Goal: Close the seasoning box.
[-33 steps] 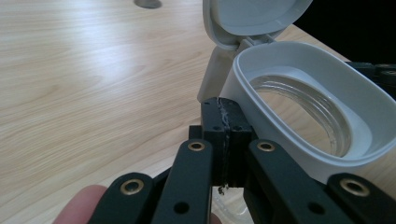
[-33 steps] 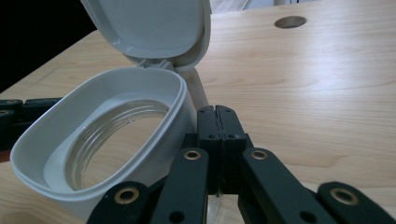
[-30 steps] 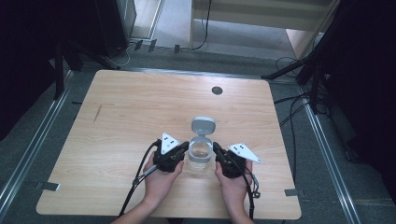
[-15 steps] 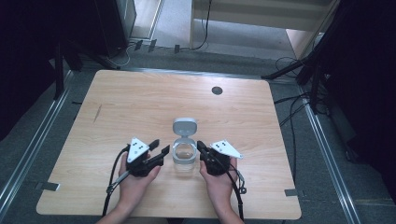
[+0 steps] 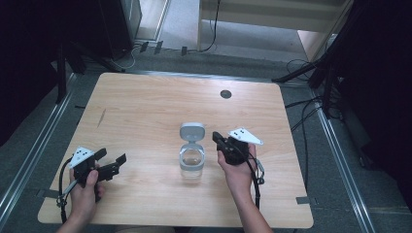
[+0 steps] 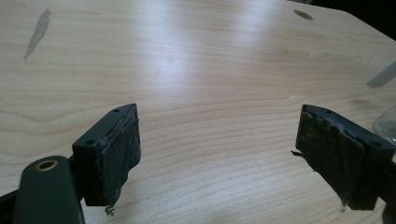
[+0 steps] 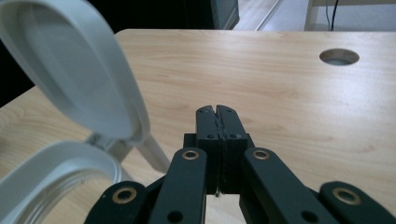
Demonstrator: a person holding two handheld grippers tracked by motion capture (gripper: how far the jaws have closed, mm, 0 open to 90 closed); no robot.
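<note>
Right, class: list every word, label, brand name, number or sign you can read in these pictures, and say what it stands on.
None: no readable text shows anywhere.
Clear jar and its open grey lid: plain, no label.
Wooden table: a dark smudge and a round hole, no writing.
Left gripper and right gripper: black fingers and plain grey plates, no markings.

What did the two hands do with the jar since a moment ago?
The left gripper let go of the clear jar; its jaws have just been opening, nothing between them, and it swung away to the table's left side. The right gripper, jaws shut and empty, drew back a little to the jar's right. The jar slid slightly left earlier, then stayed, its grey lid flipped open.
</note>
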